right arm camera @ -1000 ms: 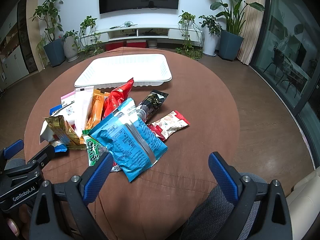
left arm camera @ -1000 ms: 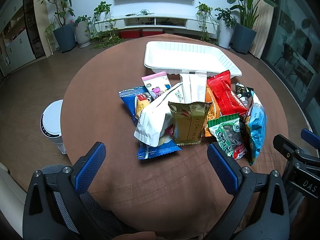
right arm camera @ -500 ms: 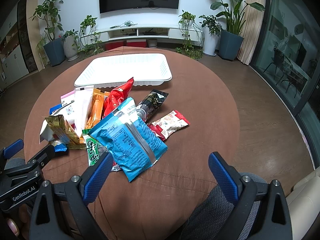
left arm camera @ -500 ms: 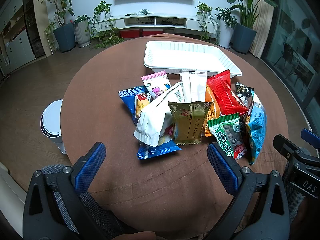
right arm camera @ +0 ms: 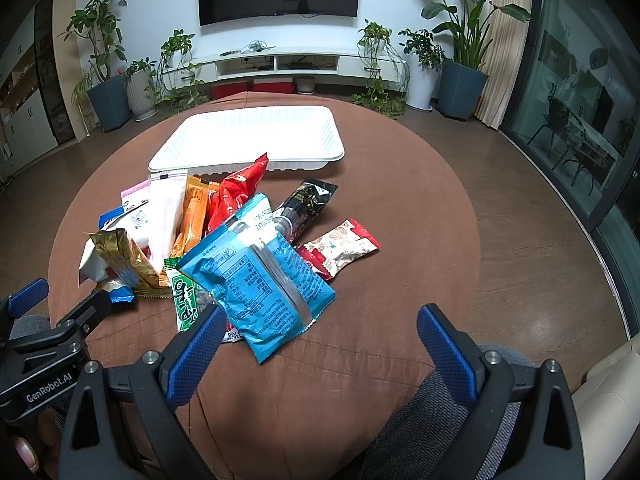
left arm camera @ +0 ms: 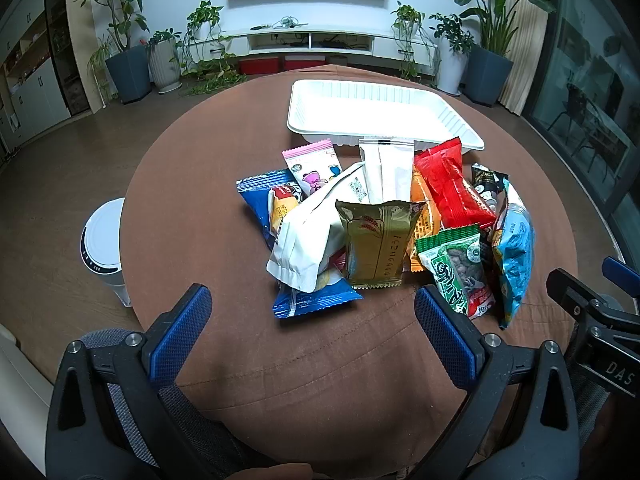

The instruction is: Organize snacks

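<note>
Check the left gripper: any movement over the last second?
No. The left gripper sits open at the same spot against the white tray and the gold packet; the framing is unchanged.

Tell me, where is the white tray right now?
The white tray sits empty at the far side of the round brown table, just beyond the pile of snack packets; in the right wrist view it lies left of centre.

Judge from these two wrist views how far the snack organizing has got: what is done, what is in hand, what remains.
Done: nothing visible; the white tray holds no snacks. In hand: nothing; the left hand-held gripper and right hand-held gripper are open, short of the pile. Left: every packet, including the gold packet and light blue bag, lies heaped on the brown table.
</note>
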Action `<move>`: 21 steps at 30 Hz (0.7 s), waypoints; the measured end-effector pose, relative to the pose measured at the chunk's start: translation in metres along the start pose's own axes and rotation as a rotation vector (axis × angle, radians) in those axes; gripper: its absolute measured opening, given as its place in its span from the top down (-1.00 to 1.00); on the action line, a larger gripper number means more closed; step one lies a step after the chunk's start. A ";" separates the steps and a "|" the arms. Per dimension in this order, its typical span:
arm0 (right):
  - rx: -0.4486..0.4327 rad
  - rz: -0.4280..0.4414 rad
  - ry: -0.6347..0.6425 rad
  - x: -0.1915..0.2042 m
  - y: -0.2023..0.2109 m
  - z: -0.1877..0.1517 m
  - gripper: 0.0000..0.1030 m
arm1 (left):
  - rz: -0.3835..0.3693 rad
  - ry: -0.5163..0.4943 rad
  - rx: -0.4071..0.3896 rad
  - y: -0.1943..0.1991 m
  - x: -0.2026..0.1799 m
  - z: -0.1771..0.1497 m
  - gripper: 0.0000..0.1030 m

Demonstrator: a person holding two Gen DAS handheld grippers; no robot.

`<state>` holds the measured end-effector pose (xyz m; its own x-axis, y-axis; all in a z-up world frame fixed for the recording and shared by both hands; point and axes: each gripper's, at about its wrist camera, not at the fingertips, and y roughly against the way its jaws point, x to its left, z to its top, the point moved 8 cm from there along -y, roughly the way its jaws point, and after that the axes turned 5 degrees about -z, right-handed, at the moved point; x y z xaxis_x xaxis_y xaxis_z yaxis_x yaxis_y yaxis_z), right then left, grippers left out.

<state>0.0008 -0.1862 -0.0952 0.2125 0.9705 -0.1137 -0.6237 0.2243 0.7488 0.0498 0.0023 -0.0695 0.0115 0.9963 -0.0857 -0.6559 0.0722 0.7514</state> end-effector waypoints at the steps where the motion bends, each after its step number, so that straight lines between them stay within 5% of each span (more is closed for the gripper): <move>1: 0.000 0.000 0.000 0.000 0.000 -0.001 -0.91 | 0.000 0.000 0.000 0.000 0.000 0.000 -1.00; 12: 0.001 0.010 -0.010 0.000 0.000 -0.002 -0.91 | -0.010 0.032 0.000 -0.002 0.004 -0.004 -1.00; 17: -0.017 0.057 -0.056 -0.008 0.002 -0.001 -0.91 | -0.183 0.078 -0.024 0.000 0.008 -0.003 -1.00; 21: -0.068 0.111 -0.106 -0.018 0.009 0.006 -0.91 | -0.096 -0.031 -0.147 0.019 0.012 -0.008 -0.99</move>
<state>-0.0036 -0.2025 -0.0827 0.2153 0.9757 0.0398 -0.6963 0.1248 0.7068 0.0310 0.0148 -0.0613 0.1013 0.9863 -0.1302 -0.7540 0.1615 0.6367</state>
